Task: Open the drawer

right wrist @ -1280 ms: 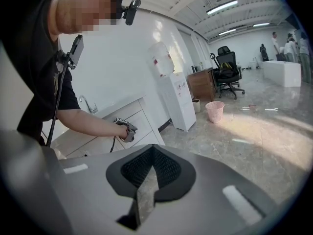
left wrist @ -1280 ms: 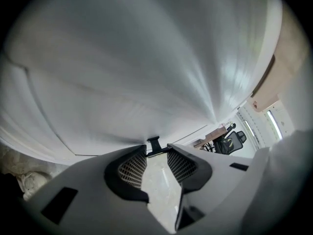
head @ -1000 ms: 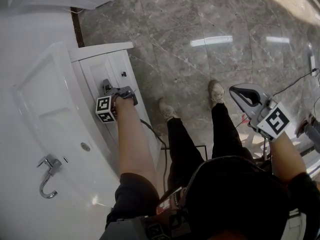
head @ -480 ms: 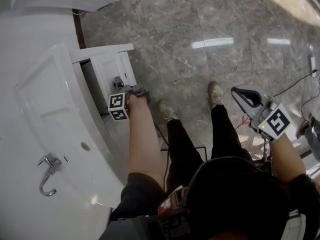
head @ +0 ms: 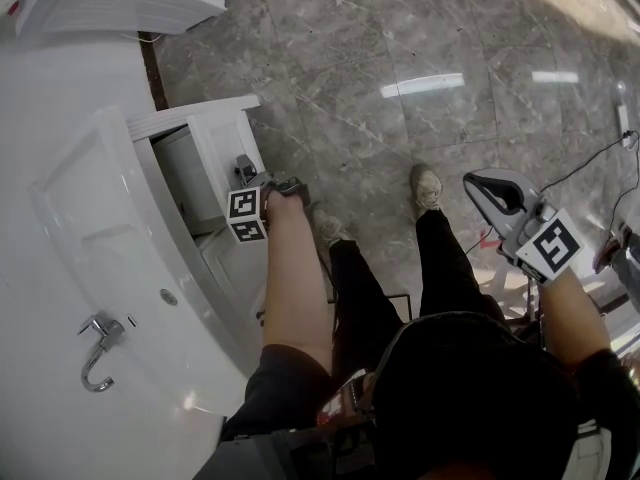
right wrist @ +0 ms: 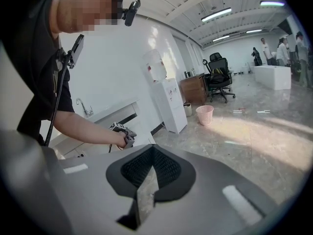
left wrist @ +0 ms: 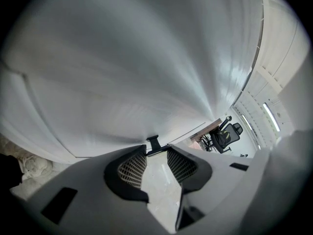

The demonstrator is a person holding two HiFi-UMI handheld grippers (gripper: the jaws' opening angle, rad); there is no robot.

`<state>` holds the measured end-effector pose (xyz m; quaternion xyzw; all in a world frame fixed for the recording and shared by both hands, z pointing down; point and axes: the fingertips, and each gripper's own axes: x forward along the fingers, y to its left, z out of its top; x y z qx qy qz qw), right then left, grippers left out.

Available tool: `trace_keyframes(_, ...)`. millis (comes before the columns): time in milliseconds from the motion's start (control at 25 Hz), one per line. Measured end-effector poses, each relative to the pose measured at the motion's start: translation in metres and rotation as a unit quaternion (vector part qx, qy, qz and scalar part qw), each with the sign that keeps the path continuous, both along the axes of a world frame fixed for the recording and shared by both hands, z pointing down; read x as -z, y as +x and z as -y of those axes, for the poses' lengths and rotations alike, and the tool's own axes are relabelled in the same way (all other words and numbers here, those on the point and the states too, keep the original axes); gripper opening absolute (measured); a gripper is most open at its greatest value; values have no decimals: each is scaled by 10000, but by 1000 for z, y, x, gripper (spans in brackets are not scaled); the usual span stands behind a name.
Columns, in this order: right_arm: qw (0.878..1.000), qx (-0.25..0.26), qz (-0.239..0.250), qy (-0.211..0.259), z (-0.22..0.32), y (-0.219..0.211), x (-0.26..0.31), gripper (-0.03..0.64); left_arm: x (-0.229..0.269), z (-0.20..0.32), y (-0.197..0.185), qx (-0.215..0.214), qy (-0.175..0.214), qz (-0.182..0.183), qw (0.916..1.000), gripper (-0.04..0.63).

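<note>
The left tool [left wrist: 157,149] has its jaws closed on the small black handle [left wrist: 153,142] of the white drawer front [head: 228,140]. From this close angle, though, I can only say the tips seem to pinch it rather than hook it. The front stands out from the cabinet [head: 190,116] beneath the basin [head: 90,218], with a dark gap behind it, so the pull looks partly done. The right tool [right wrist: 152,151] hangs well apart over the floor [head: 400,48], jaws together on nothing, likely kept clear of the drawer's path.
</note>
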<state>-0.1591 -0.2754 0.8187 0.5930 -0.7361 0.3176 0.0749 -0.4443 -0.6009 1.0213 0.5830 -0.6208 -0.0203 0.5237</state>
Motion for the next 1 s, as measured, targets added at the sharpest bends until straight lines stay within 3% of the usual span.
trace_keyframes(560,9983,346,-378,282,-24,74,34,-2,4,-47,52,-149,32,73,9999,127)
trace_keyframes(1000,9976,406,-454,324,-38,96,43,-2,5,-56,63,-138,12,89,9999,127)
